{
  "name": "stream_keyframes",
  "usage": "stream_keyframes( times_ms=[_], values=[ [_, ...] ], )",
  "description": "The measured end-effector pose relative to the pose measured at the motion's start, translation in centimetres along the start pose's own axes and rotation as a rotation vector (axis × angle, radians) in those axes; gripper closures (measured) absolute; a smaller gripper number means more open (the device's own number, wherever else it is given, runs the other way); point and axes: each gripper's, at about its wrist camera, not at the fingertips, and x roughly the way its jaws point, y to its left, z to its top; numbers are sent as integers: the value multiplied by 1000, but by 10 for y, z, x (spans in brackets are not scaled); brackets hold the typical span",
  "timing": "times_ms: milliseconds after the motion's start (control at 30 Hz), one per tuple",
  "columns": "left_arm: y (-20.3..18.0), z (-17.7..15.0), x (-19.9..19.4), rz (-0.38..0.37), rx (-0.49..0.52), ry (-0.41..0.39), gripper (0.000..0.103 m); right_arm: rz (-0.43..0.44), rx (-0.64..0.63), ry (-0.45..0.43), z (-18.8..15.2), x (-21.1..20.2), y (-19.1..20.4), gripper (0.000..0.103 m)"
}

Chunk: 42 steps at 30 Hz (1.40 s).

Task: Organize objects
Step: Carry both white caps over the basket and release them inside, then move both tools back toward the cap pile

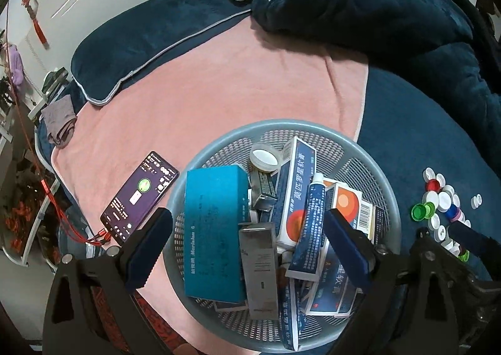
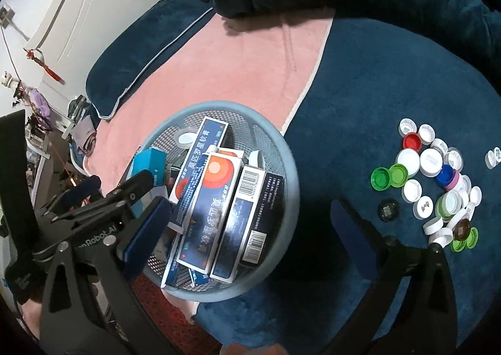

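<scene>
A grey-blue mesh basket (image 1: 388, 198) sits on the bed, filled with several medicine boxes, a teal box (image 1: 214, 229), a silver box (image 1: 258, 264), a blue ointment tube (image 1: 308, 223) and a white round jar (image 1: 264, 159). My left gripper (image 1: 250, 248) is open and empty above the basket's contents. The basket also shows in the right wrist view (image 2: 281, 148). My right gripper (image 2: 250, 236) is open and empty over the basket's near right rim. A pile of loose bottle caps (image 2: 432, 179) lies on the blue blanket to the right; it also shows in the left wrist view (image 1: 438, 198).
A phone (image 1: 141, 197) with a red cable lies on the pink towel (image 1: 219, 79) left of the basket. Dark blue pillows (image 1: 150, 42) and a bunched duvet (image 1: 375, 10) lie at the back. The bed edge and cluttered furniture are at the left.
</scene>
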Motion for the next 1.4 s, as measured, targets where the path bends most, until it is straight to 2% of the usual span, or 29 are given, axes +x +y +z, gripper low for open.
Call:
stream_keyframes(
  times_ms=[567, 867, 1100, 1400],
  values=[
    [-2, 0, 0, -2, 1, 9, 5, -22, -10, 13, -1, 3, 1, 0],
    [-16, -1, -4, -15, 20, 21, 5, -46, 5, 10, -6, -7, -9, 0],
    [-60, -2, -21, -56, 114, 14, 5, -77, 89, -14, -19, -37, -43, 0],
    [-133, -20, -37, -95, 271, 54, 5, -130, 268, -57, -39, -77, -107, 0]
  ],
)
